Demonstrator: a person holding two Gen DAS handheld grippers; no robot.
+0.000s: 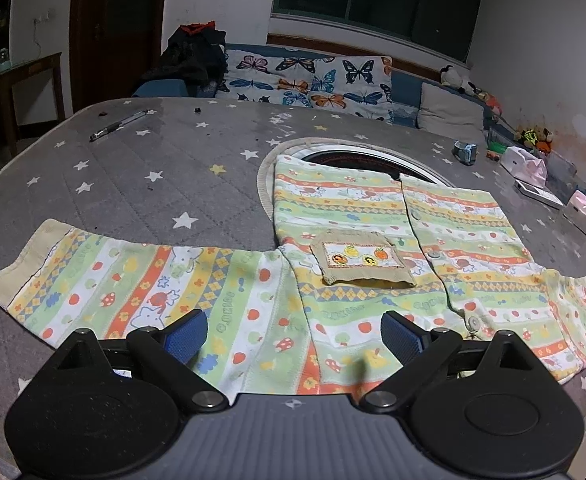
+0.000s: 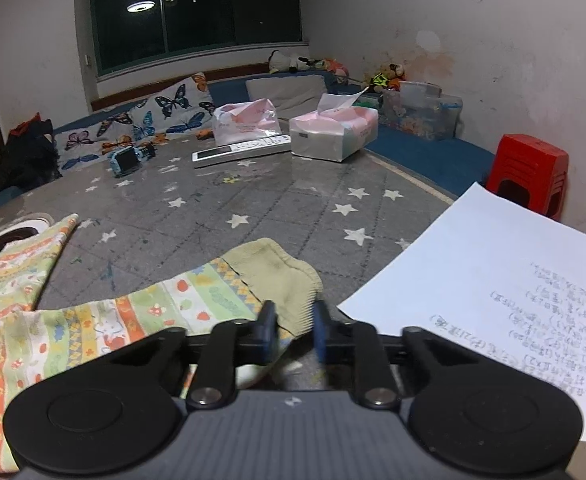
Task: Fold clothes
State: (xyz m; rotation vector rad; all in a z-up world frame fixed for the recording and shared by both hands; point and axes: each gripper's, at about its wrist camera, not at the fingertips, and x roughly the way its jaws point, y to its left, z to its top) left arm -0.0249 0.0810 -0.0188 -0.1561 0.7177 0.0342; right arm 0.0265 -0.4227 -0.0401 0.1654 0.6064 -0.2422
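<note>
A little striped cardigan [image 1: 373, 240] lies flat and spread out on the grey star-print mat [image 1: 153, 168]. Its two sleeves stick out to the sides, and its small pocket [image 1: 363, 264] faces up.

The left gripper [image 1: 295, 336] hangs over the cardigan's near edge, close to the pocket. Its blue pads [image 1: 187, 334] are wide apart and hold nothing.

The right gripper [image 2: 293, 330] is at the cardigan's sleeve cuff [image 2: 281, 280]. Its fingers are only a little apart, with the cuff edge between them. I cannot tell if they pinch it.

A sheet of paper with writing [image 2: 493, 280] lies just beside that cuff. Further from the cardigan are a tissue box [image 2: 333, 132] and a remote control [image 2: 241, 150].
</note>
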